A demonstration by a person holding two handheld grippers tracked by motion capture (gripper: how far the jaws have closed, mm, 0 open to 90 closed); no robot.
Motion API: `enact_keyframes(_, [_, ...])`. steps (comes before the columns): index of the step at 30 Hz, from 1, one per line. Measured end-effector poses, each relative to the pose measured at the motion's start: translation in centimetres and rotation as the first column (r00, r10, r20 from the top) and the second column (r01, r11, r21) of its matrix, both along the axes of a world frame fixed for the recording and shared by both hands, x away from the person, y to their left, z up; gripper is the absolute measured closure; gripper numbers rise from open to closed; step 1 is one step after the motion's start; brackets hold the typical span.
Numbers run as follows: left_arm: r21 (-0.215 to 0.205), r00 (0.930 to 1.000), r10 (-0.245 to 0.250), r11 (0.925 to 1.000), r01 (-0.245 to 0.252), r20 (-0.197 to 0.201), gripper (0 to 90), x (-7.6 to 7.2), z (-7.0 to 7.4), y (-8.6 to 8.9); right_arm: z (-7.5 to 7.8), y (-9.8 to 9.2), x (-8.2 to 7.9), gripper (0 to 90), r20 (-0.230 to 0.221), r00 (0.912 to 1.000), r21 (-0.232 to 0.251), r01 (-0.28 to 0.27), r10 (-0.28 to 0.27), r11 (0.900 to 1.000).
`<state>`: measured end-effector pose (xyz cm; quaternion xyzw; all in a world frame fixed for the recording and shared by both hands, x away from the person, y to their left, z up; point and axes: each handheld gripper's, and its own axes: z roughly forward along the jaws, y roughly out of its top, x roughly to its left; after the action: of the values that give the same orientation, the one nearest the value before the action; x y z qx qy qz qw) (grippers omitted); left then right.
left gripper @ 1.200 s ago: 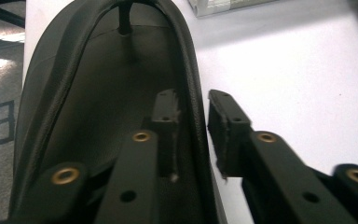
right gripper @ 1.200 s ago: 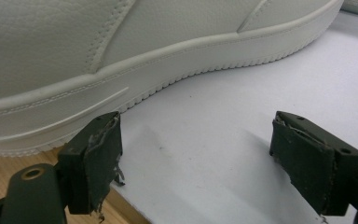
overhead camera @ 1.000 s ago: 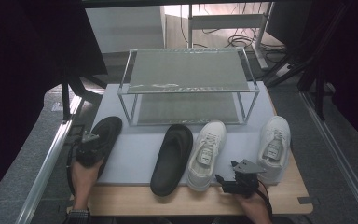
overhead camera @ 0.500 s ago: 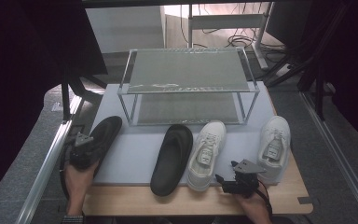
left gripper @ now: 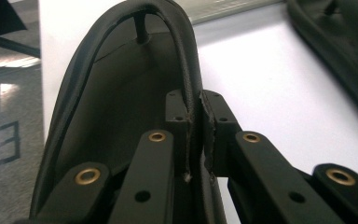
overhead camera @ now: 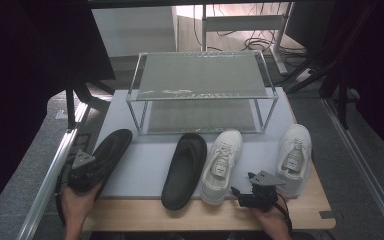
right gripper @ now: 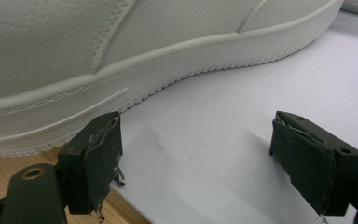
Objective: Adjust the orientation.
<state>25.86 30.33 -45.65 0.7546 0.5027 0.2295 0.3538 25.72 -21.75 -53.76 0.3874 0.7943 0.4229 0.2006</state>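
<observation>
At the mat's left edge lies a black slipper (overhead camera: 112,145), heel toward me, and my left gripper (overhead camera: 94,166) is shut on it. In the left gripper view the pads pinch the slipper's thin side rim (left gripper: 189,88), my left gripper (left gripper: 195,112) closed tight around it. A second black slipper (overhead camera: 185,167) lies mid-mat, beside a white sneaker (overhead camera: 222,162). Another white sneaker (overhead camera: 294,156) sits at the right. My right gripper (overhead camera: 240,192) rests open at the front edge; in its own view the right gripper (right gripper: 205,154) has nothing between its pads, the sneaker's sole (right gripper: 144,93) just left of it.
A two-tier metal mesh shoe rack (overhead camera: 200,85) stands at the back of the grey mat (overhead camera: 145,160). The mat lies on a wooden table (overhead camera: 180,217). A metal rail (overhead camera: 50,175) runs along the left side. Cables lie on the floor behind the rack.
My left hand has drawn back toward the left front corner and risen slightly, with the black slipper still pinched in the gripper. The right gripper has not moved.
</observation>
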Motion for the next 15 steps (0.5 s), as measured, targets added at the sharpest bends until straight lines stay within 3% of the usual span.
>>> enact_keyframes(6, [-0.008, 0.9987, -0.052, 0.9986, 0.052, -0.002, 81.9, -0.9, 0.2, -0.9, 0.0, 0.0, 0.0, 17.1, 0.0, 1.0, 0.0, 0.0, 0.0, 1.0])
enact_keyframes(15, [-0.004, 0.9908, -0.135, 0.9908, 0.135, 0.001, 81.9, -1.3, 0.9, -3.4, 0.0, 0.0, 0.0, 17.1, 0.0, 1.0, 0.0, 0.0, 0.0, 1.0])
